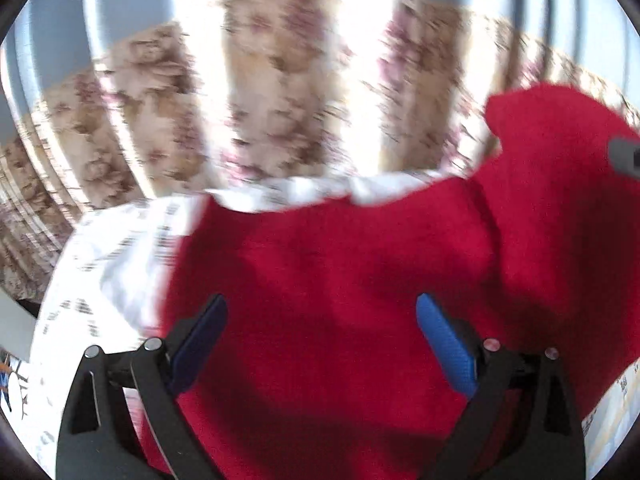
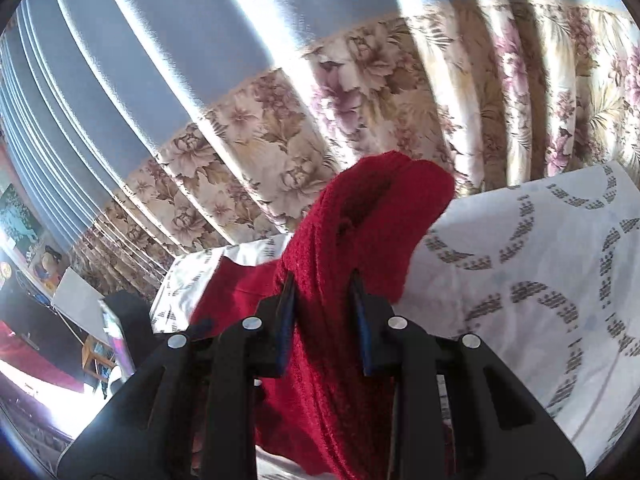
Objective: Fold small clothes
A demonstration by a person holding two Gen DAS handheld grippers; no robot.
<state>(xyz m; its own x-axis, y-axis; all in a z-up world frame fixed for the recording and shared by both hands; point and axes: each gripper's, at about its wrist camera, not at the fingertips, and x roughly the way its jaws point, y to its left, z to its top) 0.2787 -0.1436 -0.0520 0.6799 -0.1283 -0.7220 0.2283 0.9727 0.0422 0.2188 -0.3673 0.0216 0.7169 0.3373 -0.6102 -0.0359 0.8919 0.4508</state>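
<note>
A fuzzy red garment [image 1: 360, 264] lies spread on a white patterned sheet [image 1: 108, 264]. My left gripper [image 1: 322, 304] is open, its blue pads [image 1: 444, 344] wide apart just above the red cloth, holding nothing. My right gripper [image 2: 323, 280] is shut on a bunched fold of the red garment [image 2: 360, 224], which stands up between the fingers and lifts above the sheet [image 2: 540, 264]. The right gripper's grey tip [image 1: 626, 158] shows at the right edge of the left wrist view, against the raised cloth.
A floral and blue curtain [image 2: 320, 92] hangs behind the bed. At the left of the right wrist view are a white board [image 2: 76, 292], a wooden shelf [image 2: 96, 354] and clutter. The left wrist view is motion-blurred.
</note>
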